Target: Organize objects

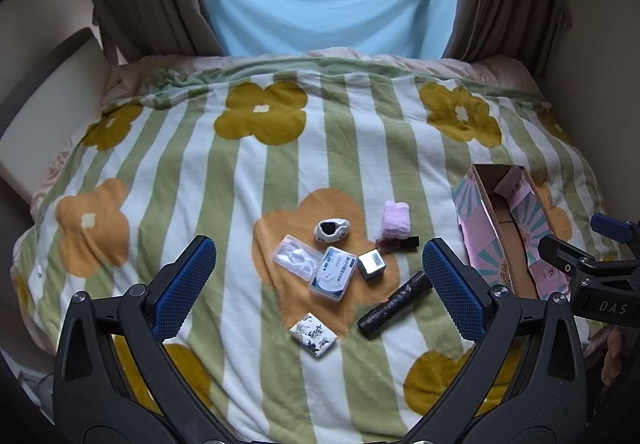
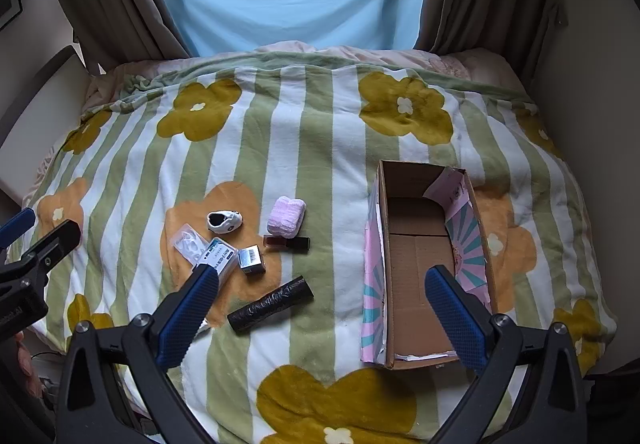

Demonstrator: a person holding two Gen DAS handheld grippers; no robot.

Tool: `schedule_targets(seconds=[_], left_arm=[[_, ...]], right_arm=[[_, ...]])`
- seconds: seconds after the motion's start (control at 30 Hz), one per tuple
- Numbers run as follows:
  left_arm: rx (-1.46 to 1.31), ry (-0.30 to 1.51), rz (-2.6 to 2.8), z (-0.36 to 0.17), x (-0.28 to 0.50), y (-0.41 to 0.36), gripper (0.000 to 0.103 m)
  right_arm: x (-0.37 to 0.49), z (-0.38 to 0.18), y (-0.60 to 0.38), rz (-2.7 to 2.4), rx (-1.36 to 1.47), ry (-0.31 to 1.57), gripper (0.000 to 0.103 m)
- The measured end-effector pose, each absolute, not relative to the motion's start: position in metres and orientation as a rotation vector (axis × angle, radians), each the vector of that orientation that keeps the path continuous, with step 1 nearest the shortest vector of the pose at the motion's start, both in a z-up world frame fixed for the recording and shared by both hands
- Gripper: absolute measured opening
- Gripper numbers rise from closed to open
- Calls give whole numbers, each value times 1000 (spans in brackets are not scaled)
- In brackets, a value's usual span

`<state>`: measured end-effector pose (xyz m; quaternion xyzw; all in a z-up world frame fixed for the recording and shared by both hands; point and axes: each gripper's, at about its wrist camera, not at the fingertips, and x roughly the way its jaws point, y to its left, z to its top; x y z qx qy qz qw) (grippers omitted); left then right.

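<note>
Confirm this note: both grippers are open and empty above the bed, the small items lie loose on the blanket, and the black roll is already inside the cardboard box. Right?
Not quite. The black roll is not in the cardboard box; it lies on the blanket to the box's left, and the right wrist view shows nothing in the box. The rest holds: left gripper and right gripper have open, empty jaws.

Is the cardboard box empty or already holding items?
Empty: the cardboard box shows only its bare brown floor in the right wrist view; the small items lie outside on the blanket.
</note>
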<state>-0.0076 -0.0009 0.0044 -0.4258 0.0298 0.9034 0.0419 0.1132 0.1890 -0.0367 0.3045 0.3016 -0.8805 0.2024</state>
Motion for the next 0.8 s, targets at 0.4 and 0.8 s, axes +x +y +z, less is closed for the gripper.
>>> schedule_targets(seconds=[0.4,0.8], left_arm=[[-1244,145,2661,4,-10,2,102],[-1038,387,2177,4,-13,6,102]], right_arm=[[112,-36,187,-2455,867,834,102],[108,-35,181,-2445,890,819,102]])
